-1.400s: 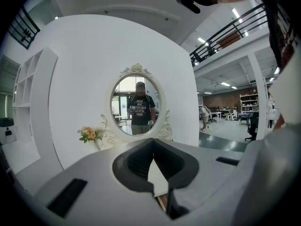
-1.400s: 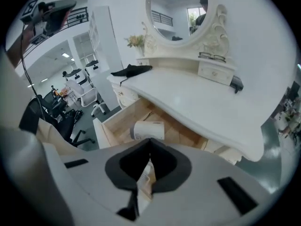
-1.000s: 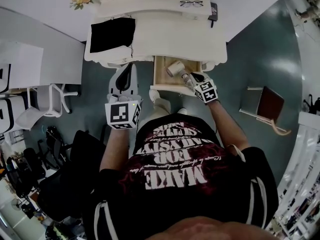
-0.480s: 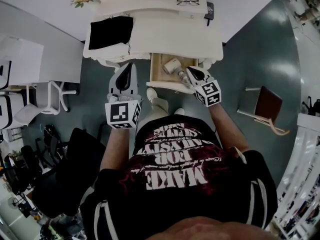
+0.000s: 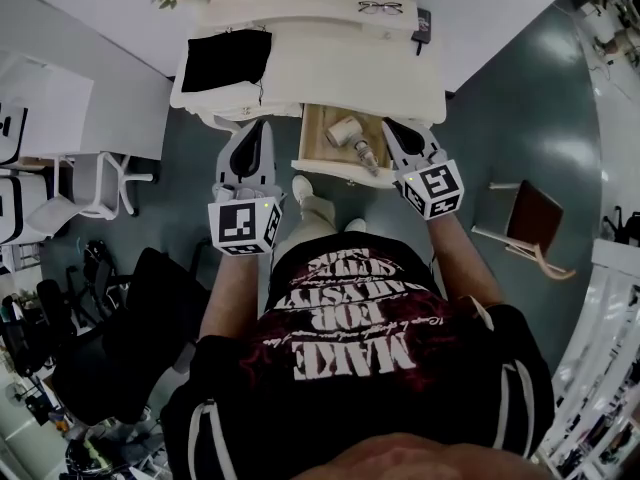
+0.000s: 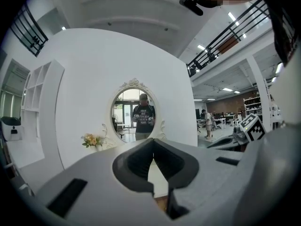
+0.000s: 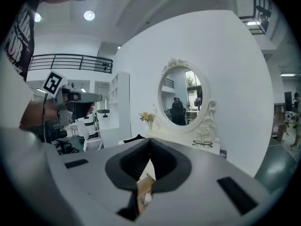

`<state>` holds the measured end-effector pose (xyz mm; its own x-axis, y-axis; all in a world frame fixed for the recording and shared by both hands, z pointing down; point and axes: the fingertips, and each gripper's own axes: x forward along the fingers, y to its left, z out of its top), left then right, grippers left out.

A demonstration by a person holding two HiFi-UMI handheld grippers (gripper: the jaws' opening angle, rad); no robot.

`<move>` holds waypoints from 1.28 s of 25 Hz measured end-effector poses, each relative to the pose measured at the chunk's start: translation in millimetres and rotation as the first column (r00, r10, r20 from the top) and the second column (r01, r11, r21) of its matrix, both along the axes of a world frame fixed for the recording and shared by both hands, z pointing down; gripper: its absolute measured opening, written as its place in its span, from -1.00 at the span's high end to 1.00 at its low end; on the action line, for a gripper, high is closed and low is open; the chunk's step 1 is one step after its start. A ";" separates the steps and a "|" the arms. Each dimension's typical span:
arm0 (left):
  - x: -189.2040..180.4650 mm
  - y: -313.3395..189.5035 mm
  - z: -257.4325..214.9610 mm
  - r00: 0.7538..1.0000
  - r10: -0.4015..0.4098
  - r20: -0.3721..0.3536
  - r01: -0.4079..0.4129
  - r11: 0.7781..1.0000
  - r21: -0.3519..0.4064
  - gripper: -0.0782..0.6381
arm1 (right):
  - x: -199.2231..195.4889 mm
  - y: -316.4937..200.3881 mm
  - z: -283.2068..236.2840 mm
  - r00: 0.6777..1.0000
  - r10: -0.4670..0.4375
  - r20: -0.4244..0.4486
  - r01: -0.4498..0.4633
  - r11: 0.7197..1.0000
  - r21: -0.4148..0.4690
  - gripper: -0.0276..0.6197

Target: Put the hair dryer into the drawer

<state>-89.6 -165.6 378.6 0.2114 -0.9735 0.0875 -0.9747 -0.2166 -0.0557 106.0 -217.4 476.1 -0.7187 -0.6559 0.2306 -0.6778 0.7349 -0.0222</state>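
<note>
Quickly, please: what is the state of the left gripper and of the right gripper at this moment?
Left gripper: jaws closed, holding nothing.
Right gripper: jaws closed, holding nothing.

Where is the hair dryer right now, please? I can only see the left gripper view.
Observer: In the head view, the hair dryer lies inside the drawer.
Operator: Thank you. Is the right gripper holding it?
Observer: No. The right gripper view shows the right gripper with its fingers shut and nothing between them.
Operator: Is the drawer closed?
Observer: No, it stands pulled out from the dressing table.
</note>
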 end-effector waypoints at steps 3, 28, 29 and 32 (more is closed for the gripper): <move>2.9 1.6 -7.7 1.000 0.002 0.000 -0.002 1.000 0.016 0.77 | 2.7 -1.4 -32.7 1.000 0.007 0.023 -0.008 0.999 0.044 0.90; 13.0 3.1 -18.5 0.998 0.055 0.008 -0.055 0.998 0.014 0.77 | 17.9 20.8 -125.1 0.997 0.027 0.079 -0.041 0.982 0.186 0.90; 11.0 2.5 -19.0 0.998 0.057 0.012 -0.057 0.998 0.013 0.77 | 15.1 19.7 -123.7 0.997 0.025 0.076 -0.039 0.982 0.183 0.90; 1.8 0.1 -15.6 0.998 0.055 0.016 -0.055 0.998 0.005 0.77 | 3.8 14.9 -118.0 0.997 0.016 0.080 -0.029 0.986 0.162 0.90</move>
<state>-87.8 -165.6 363.0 0.2635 -0.9608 0.0862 -0.9602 -0.2698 -0.0724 109.8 -202.4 358.1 -0.7152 -0.6961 0.0627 -0.6949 0.7178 0.0434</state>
